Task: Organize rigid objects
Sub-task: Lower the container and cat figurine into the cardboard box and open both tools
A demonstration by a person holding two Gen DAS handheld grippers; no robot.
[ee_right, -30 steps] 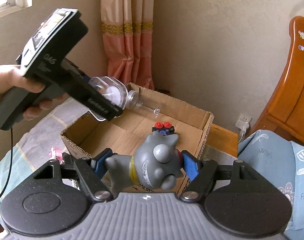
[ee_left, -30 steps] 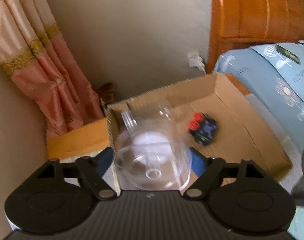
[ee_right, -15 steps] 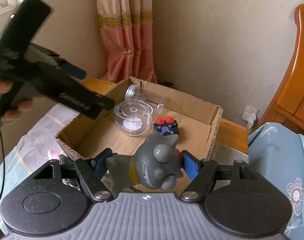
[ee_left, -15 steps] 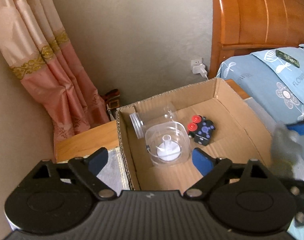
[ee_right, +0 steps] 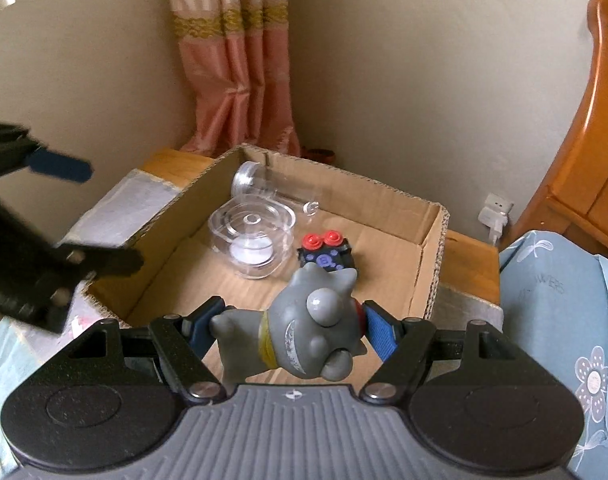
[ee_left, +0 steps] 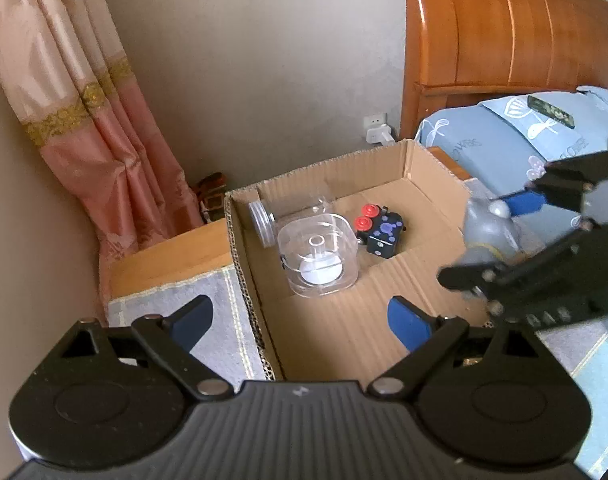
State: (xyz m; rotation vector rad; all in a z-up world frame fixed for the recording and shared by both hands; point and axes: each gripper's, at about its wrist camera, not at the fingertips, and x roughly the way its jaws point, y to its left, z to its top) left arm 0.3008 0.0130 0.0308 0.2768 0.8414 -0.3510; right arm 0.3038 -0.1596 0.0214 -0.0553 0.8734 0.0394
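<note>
Grey rubbery creature figurine (ee_right: pixel 308 332) is clamped sideways between the jaws of the right gripper (ee_right: pixel 291 328), held over the near edge of the open brown cardboard box (ee_right: pixel 432 276), presumably for dropping beside the clear plastic container (ee_right: pixel 251 240) and black red-buttoned toy (ee_right: pixel 326 254) collected inside. Left gripper (ee_left: pixel 299 320) is spread wide, holding nothing.

The left gripper (ee_left: pixel 299 316) has its jaws spread wide with nothing between the blue pads (ee_left: pixel 408 322); in the right wrist view it shows blurred at the left edge of the frame, fingers pointing right. The right gripper (ee_right: pixel 287 326) is clamped on a grey toy figure (ee_right: pixel 304 332), blue pads pressed to both its sides; in the left wrist view it enters from the right edge, blurred.
</note>
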